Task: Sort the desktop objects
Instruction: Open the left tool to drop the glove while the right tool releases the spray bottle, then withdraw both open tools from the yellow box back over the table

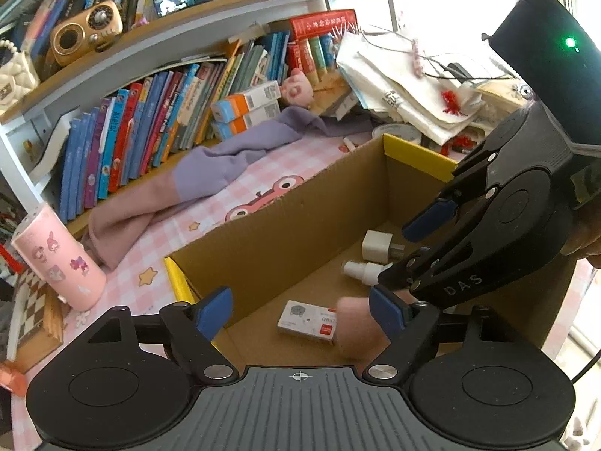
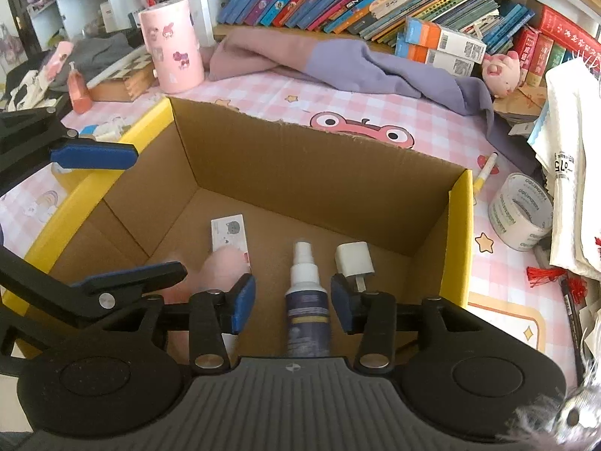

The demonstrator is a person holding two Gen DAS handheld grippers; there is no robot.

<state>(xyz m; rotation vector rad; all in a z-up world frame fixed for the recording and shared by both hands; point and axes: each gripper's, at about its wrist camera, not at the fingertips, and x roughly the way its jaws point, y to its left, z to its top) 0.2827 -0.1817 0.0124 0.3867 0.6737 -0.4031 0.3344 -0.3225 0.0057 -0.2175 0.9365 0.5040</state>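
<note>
An open cardboard box (image 1: 300, 203) with a yellow rim (image 2: 460, 225) stands on the pink checked desk mat. On its floor lie a small white card pack (image 1: 306, 319) (image 2: 229, 231), a white charger plug (image 1: 377, 246) (image 2: 353, 257) and a white-and-navy spray bottle (image 2: 306, 300) (image 1: 362, 270). My right gripper (image 2: 293, 300) (image 1: 409, 251) reaches into the box, open, with the bottle between its fingers and a gap on each side. My left gripper (image 1: 300, 312) (image 2: 112, 218) is wide open over the box. A blurred pink fluffy thing (image 1: 357, 332) (image 2: 221, 265) shows below it.
A pink sticker-covered canister (image 1: 62, 259) (image 2: 172, 45) and a pink-purple cloth (image 1: 195, 184) (image 2: 338, 56) lie behind the box. A tape roll (image 2: 520, 210), a pen (image 2: 484, 171), white bags (image 1: 409, 86) and a pig plush (image 2: 501, 71) crowd the right. Bookshelves line the back.
</note>
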